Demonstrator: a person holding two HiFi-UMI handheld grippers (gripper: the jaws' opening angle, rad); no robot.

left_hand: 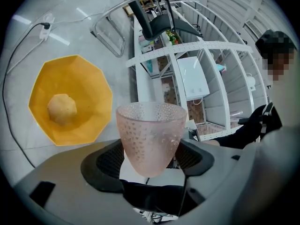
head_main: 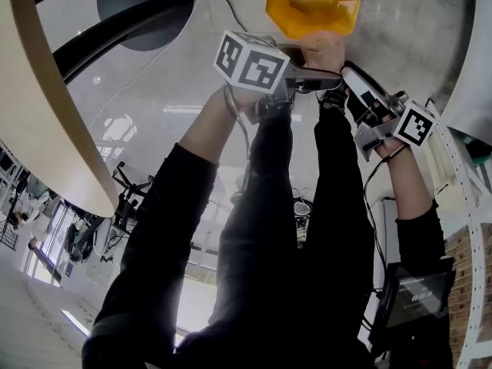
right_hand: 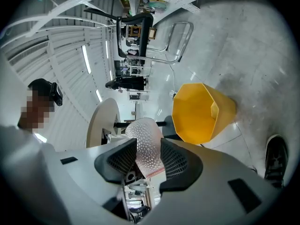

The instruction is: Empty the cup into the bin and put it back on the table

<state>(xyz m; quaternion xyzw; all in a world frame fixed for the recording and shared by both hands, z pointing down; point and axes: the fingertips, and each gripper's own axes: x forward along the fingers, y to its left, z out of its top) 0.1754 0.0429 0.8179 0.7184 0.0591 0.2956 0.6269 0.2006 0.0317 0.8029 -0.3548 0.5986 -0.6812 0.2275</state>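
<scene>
Left forearm (head_main: 207,125) and right forearm (head_main: 411,187) outstretched — left hand-held gripper (left_hand: 150,159) and right hand-held gripper (right_hand: 148,157) tip to tip, jaws clamped.

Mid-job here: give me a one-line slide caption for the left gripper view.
Left tongs grip an upright pink cup; beyond it, the yellow bin on the floor holds a pale lump.

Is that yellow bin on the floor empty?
No, the left gripper view shows a pale round lump lying inside the yellow bin.
</scene>
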